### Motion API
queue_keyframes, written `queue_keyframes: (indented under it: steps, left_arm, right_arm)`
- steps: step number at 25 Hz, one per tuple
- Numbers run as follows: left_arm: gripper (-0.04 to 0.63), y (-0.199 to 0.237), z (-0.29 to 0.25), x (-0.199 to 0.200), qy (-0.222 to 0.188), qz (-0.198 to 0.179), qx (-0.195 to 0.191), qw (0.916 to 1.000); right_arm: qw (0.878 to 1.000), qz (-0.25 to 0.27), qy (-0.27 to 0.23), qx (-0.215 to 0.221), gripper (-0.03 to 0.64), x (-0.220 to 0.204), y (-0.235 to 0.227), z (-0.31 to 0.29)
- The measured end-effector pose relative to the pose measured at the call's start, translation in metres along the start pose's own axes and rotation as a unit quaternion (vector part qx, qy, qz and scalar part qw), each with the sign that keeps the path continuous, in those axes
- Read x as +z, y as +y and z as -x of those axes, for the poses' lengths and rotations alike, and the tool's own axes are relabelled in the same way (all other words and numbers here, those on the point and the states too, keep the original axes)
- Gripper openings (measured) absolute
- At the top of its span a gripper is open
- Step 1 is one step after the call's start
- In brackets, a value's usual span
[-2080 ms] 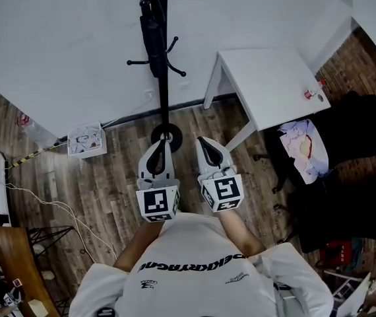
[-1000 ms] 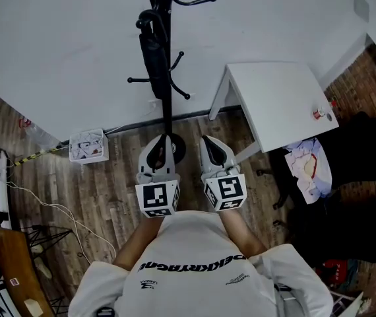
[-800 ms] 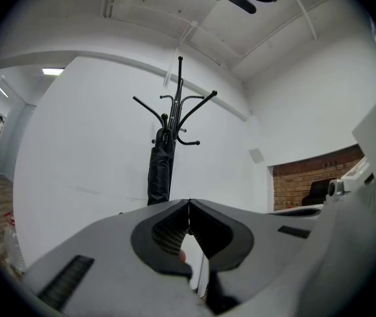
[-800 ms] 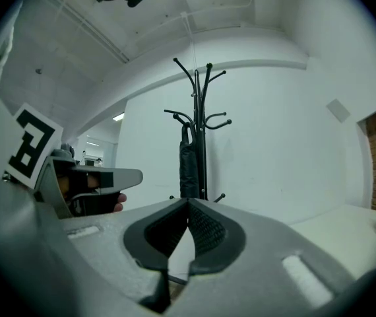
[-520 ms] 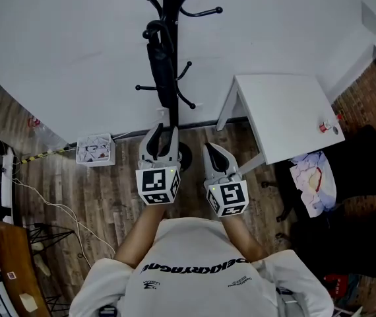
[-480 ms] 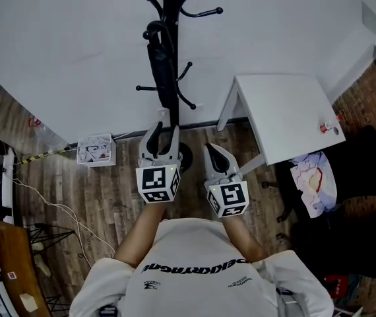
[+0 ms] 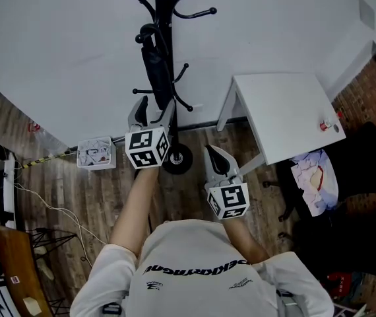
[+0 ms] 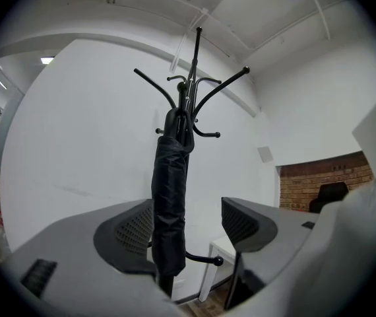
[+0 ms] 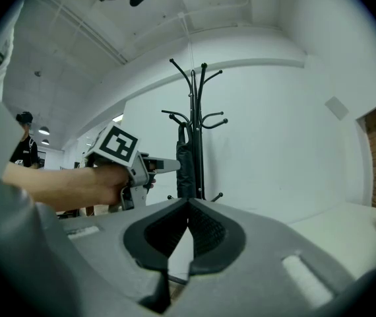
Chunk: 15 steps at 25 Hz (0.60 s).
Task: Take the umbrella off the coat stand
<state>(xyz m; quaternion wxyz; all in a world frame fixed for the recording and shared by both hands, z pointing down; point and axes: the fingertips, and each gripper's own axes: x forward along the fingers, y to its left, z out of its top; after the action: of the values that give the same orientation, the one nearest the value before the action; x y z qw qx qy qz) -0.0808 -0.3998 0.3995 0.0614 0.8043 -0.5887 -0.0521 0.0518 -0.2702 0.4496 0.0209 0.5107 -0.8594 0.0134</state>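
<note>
My left claw [image 7: 154,111] has just been opening wide, and the umbrella [image 7: 154,65], hanging at upper centre, is framed between its jaws, untouched. I'd advance and close mid-bundle without pinching the coat stand [image 7: 163,18]. My right claw [image 7: 214,154] sits closed, empty.

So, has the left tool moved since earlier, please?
Yes: left tool moved up-frame beyond the black coat stand's round base; its jaws have just been opening, folded black umbrella between them, ungripped.

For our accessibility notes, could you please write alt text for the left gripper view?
A furled black umbrella hangs on a black coat stand against a white wall, framed between the jaws of the left tool, which have just been opening and do not grip it.
</note>
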Motion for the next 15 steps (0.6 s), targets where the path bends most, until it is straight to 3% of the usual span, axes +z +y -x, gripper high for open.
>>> queue_keyframes:
  steps: [9,15]
  left_arm:
    - [0.367,0.021,-0.054,-0.001,0.005,-0.004,-0.019,0.9998]
    - [0.371,0.031,-0.083,-0.008,0.029,-0.005,-0.026,0.9992]
  right_arm:
    - [1.0,-0.002,-0.003,-0.016,-0.002,0.003,-0.013,-0.001]
    - [1.0,0.0,0.003,-0.022,-0.002,0.0,-0.018,0.0]
